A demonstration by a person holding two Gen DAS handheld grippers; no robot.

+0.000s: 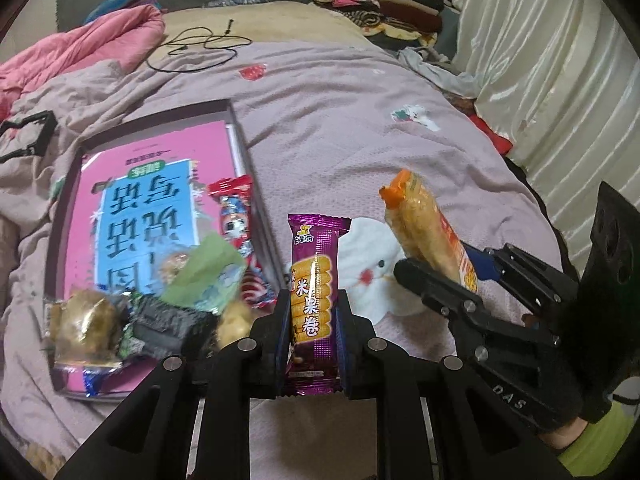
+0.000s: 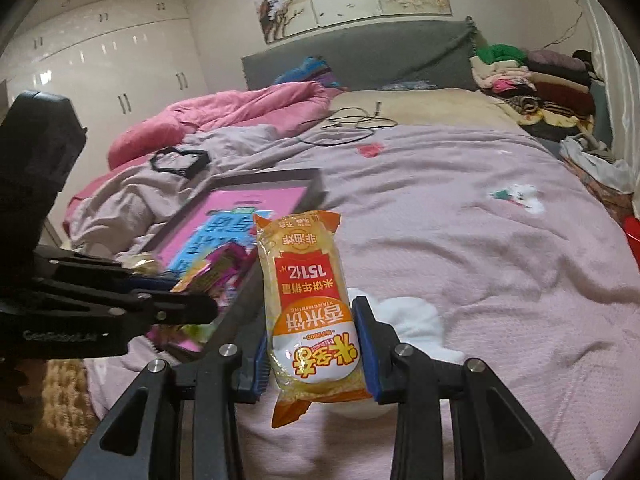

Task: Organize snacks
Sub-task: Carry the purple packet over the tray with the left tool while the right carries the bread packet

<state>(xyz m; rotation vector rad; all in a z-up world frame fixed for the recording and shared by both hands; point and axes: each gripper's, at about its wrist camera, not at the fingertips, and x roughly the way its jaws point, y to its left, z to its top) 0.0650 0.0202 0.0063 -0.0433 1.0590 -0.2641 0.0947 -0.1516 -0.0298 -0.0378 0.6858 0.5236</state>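
Note:
My left gripper (image 1: pixel 314 308) is shut on a purple rice-roll snack pack (image 1: pixel 315 280), held upright above the bed. My right gripper (image 2: pixel 316 324) is shut on an orange rice-cracker pack (image 2: pixel 308 304); it also shows in the left wrist view (image 1: pixel 428 232), to the right of the purple pack. A shallow box (image 1: pixel 236 128) with a pink and blue book in it lies at left. In it are a red and blue candy pack (image 1: pixel 236 216), a green pack (image 1: pixel 208 276), a dark pack (image 1: pixel 168 324) and a gold pack (image 1: pixel 86 324).
The bed has a lilac quilt (image 2: pixel 480 260) with white patches. A pink duvet (image 2: pixel 240 112) is bunched at the far left. A black cable (image 2: pixel 356 124) and a black frame (image 2: pixel 180 162) lie beyond the box. Folded clothes (image 2: pixel 532 80) are stacked at the far right.

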